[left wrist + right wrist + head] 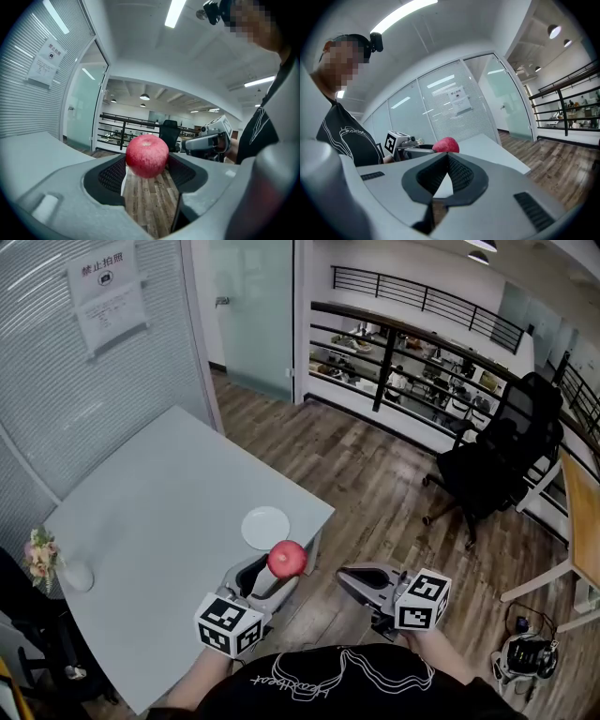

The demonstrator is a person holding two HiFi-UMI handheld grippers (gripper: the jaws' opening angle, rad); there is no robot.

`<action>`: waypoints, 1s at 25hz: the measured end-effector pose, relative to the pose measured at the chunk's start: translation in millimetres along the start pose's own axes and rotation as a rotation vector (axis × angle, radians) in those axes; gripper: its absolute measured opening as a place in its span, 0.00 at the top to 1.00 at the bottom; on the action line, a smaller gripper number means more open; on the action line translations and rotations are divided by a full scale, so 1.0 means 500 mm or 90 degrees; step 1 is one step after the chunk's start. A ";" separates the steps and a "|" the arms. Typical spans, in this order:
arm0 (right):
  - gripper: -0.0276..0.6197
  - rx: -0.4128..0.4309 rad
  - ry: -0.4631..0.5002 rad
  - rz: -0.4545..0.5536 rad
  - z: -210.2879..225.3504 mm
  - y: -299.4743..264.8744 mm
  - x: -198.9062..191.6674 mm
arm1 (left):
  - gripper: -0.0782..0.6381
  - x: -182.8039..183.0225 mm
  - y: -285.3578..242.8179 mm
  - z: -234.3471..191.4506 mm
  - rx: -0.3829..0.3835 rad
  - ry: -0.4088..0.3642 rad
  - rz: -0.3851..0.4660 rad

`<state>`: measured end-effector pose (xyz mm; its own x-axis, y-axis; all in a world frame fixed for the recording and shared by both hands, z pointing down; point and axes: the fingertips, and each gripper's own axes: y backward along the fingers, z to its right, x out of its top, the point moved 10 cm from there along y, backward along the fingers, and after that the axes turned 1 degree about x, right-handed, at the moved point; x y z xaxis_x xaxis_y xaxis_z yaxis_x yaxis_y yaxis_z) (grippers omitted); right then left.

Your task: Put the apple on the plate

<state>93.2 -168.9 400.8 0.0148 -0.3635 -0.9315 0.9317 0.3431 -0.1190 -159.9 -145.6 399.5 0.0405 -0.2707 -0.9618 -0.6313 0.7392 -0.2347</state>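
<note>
Table (169,493), plate (265,527) clear from head view; left tongs (274,577) clamp apple (147,156); right tongs (447,157) together.

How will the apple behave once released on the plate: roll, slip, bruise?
The apple looks round and smooth, so it will probably roll if set down off its base. It shows no dent between the jaws, so it seems firm, not squashy. The plate looks shallow and sits near the table corner, so a rolling apple might escape.
</note>
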 end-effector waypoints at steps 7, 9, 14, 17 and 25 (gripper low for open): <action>0.94 -0.007 -0.013 -0.014 0.057 -0.057 0.005 | 0.49 -0.012 -0.045 -0.091 0.030 0.014 0.000; 0.94 -0.012 -0.018 -0.017 0.069 -0.070 0.004 | 0.49 -0.017 -0.056 -0.115 0.039 0.012 -0.006; 0.94 -0.021 -0.036 -0.014 0.099 -0.094 -0.005 | 0.49 -0.034 -0.087 -0.167 0.071 -0.009 -0.019; 0.94 -0.032 -0.053 -0.009 0.117 -0.094 -0.013 | 0.49 -0.052 -0.111 -0.195 0.078 -0.003 -0.025; 0.94 -0.056 -0.071 -0.002 0.144 -0.077 -0.011 | 0.49 -0.100 -0.177 -0.261 0.117 -0.010 -0.071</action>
<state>83.3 -242.3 435.2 0.0565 -0.4579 -0.8872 0.8965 0.4144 -0.1568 -207.3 -278.2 486.5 0.1154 -0.3484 -0.9302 -0.4698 0.8060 -0.3601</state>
